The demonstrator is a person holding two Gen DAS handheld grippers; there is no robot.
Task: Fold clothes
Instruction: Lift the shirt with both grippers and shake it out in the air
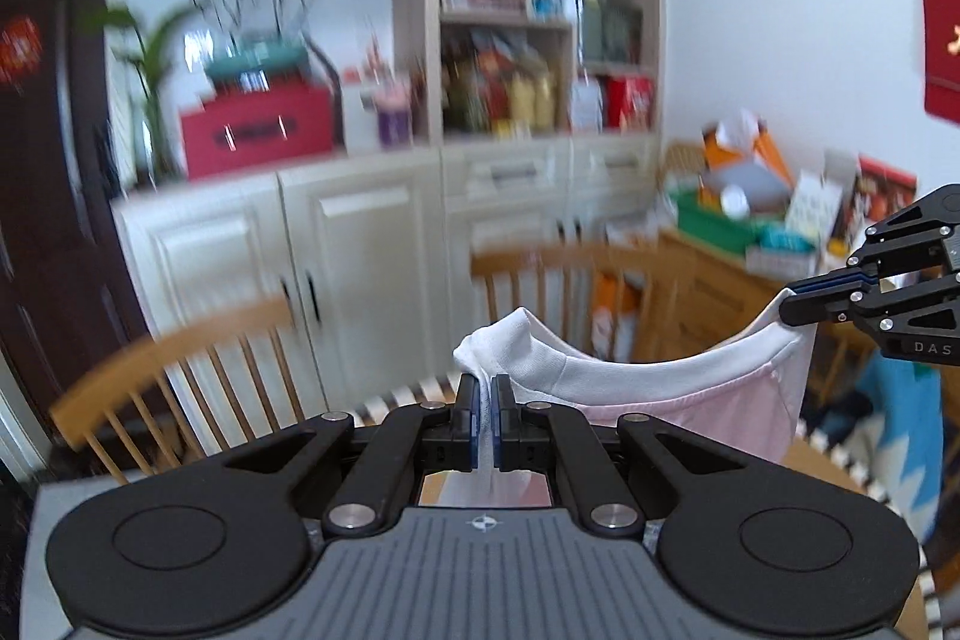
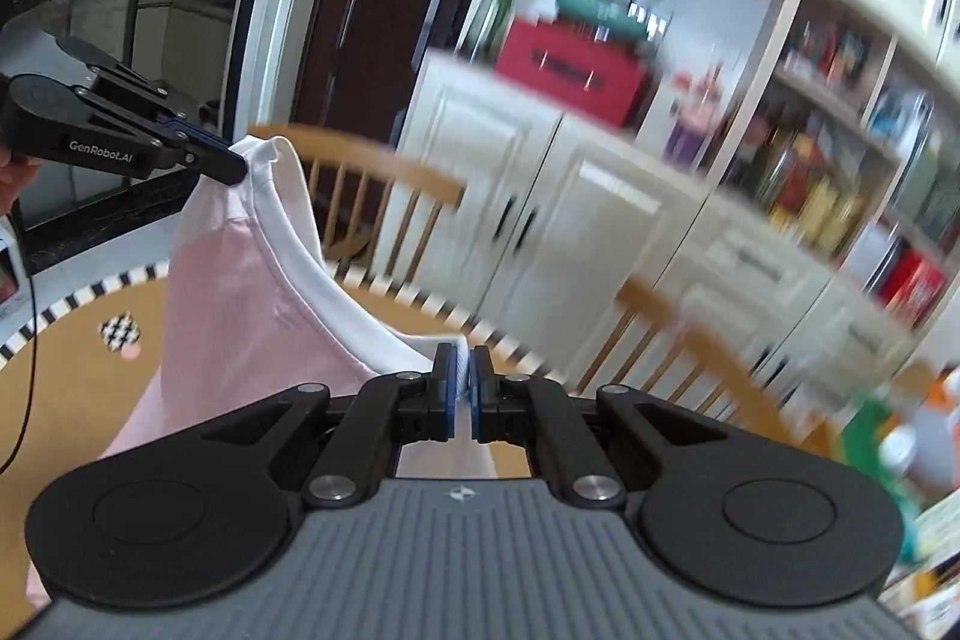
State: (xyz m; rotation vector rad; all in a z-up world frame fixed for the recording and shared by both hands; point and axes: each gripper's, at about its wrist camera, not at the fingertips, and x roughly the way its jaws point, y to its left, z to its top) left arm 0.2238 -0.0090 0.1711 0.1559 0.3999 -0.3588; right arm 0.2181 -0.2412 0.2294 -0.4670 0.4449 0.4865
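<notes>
Left claw: your left gripper, nearest the lens, is clenched on a bunched white edge of the pale pink garment with a white neckband; cloth rises just past its tips and drapes off to the right.
Right claw: your right gripper is likewise clenched, with a fold of the same white band pinched between its blue pads.
Other claw, seen across: from the left camera the right gripper shows at the far right, nipping the opposite corner; from the right camera the left gripper shows at upper left doing the same.
Garment: it hangs between your two claws, the neckband sagging in a curve from one to the other and the pink body falling below them.
Surface beneath: the round tan table with a black-and-white striped rim lies under the hanging cloth; whether the hem touches it, I cannot tell.
Beyond the claws: curved light wooden spindle-back chairs stand just past the table, with cream cabinets behind them.
Done so far: by my reading, you have the piece gripped at two upper points and lifted clear, ready to spread.
Left to do: no fold shows yet; you probably need to lay it flat, then fold it.
Risk: thin pinches may slip if you pull the band taut.
</notes>
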